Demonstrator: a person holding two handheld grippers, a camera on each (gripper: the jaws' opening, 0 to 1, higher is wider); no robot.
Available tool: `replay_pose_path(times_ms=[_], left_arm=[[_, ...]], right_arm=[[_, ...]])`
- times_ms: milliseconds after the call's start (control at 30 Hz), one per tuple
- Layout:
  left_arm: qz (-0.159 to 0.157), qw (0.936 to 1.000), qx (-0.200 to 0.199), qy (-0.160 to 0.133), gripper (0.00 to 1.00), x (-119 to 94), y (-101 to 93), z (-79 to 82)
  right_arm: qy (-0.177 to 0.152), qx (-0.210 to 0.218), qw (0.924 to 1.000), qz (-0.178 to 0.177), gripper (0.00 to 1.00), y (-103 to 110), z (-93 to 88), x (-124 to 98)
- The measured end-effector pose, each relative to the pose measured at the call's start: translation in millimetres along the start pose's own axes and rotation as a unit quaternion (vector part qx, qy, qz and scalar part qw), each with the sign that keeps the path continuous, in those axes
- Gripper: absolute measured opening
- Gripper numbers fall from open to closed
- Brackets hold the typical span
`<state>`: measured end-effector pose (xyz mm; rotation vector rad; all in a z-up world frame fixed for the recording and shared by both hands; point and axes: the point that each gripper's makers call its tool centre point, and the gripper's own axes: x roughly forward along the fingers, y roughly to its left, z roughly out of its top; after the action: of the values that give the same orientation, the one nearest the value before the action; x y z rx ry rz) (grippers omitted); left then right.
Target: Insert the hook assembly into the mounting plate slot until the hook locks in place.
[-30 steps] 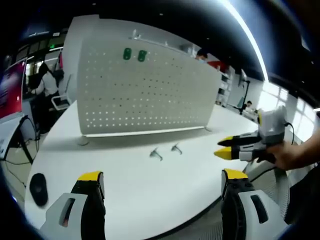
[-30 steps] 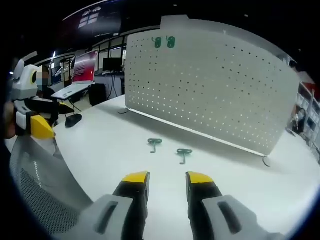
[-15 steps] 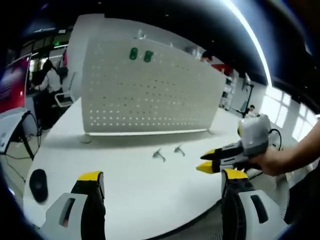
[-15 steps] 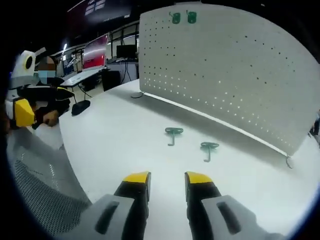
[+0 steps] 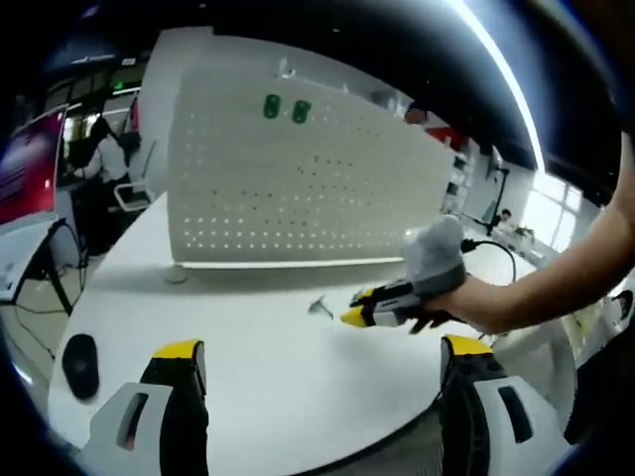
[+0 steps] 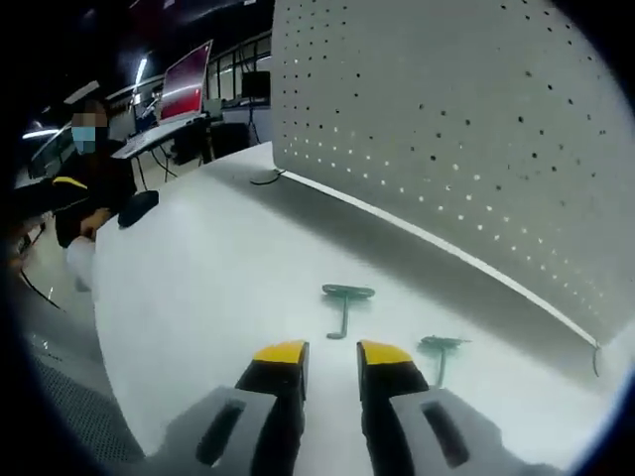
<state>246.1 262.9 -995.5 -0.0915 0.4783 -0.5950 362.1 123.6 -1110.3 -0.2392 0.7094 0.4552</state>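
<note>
The white pegboard [image 5: 298, 188] stands upright on the white table [image 5: 268, 367], resting on small feet at its lower corners. In the left gripper view, two green hooks [image 5: 286, 109] hang side by side near the board's upper edge.

Two further green hooks lie flat on the table in front of the board, apart from each other. In the right gripper view, the nearer-centre hook [image 6: 343, 303] lies just beyond the right gripper's fingertips, its crossbar toward the board and its stem pointing back at the gripper. The second hook [image 6: 441, 352] lies beside the right-hand jaw, partly cut off by it. Neither hook touches the board.

The right gripper [image 6: 322, 353] hangs low over the table with its yellow-tipped jaws close together, a narrow gap between them, and nothing pinched. In the left gripper view the same tool [image 5: 359, 313] enters from the right, held in a person's hand [image 5: 451, 305], with its tips beside one floor-level hook [image 5: 319, 306].

The left gripper [image 5: 322, 349] sits back near the table's front edge, its jaws spread wide apart and holding nothing.

A dark computer mouse [image 5: 79, 362] rests on the table at the left. A red-lit monitor [image 6: 189, 81] stands on a desk behind, and a seated person [image 5: 99, 164] shows beyond the board's left end
</note>
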Motion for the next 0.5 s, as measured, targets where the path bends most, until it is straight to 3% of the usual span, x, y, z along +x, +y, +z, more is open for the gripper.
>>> replay_pose_path(times_ms=[200,300,500], left_arm=[[0.006,1.0,-0.002,0.001,0.99,-1,2.4,-0.5],[0.009,0.9999,-0.007,0.0,1.0,0,3.1,0.6],[0.013,0.9999,-0.007,0.002,0.99,0,4.4,0.7]], right_arm=[[0.016,0.001,0.9999,0.004,0.14,-2,0.6,21],[0.015,-0.008,0.9997,-0.018,0.13,-10,3.6,24],[0.028,-0.002,0.9995,-0.016,0.1,-9,-1.2,31]])
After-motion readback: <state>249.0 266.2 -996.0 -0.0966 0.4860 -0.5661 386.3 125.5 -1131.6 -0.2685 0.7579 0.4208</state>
